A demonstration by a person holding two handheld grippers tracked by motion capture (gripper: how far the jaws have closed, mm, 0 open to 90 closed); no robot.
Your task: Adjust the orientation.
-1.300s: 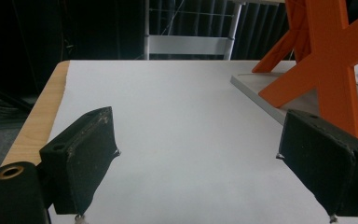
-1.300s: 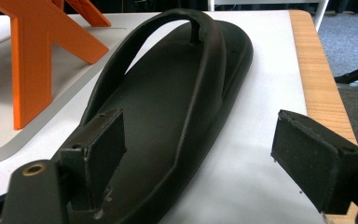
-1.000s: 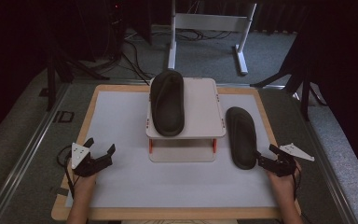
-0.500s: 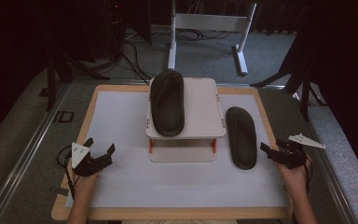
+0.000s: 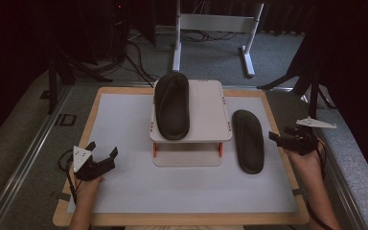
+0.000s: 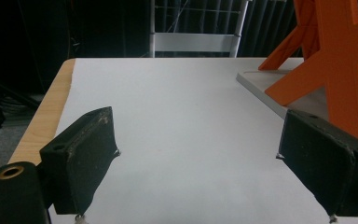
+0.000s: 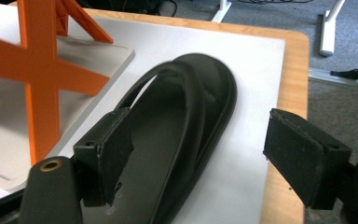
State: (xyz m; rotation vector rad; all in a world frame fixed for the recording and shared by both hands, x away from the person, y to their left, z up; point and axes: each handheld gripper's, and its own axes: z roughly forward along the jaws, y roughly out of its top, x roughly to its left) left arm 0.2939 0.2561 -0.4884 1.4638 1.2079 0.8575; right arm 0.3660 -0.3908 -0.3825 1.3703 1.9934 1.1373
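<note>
One black sandal (image 5: 172, 105) lies on top of the white stand (image 5: 206, 110). A second black sandal (image 5: 248, 140) rests on the white mat to the stand's right. My right gripper (image 5: 279, 135) hovers just right of that sandal, near the board's right edge. In the right gripper view my right gripper (image 7: 200, 142) is open; its jaws have just been closing a little, with the sandal (image 7: 182, 93) lying below them, untouched. My left gripper (image 5: 103, 149) sits low at the front left, open and holding nothing, and the left gripper view shows the gripper (image 6: 196, 154) over bare mat.
The stand has orange cross legs (image 7: 42, 70) on a white base plate (image 7: 98, 51); those legs (image 6: 335, 60) stand to the right of the left gripper. The wooden board's edge (image 5: 282, 158) runs under the right hand. Beyond the table stand a white frame (image 5: 211, 24) and cables on the floor.
My right gripper has lifted and shifted slightly toward the board's right edge, still empty. The left gripper and both sandals have stayed put.
</note>
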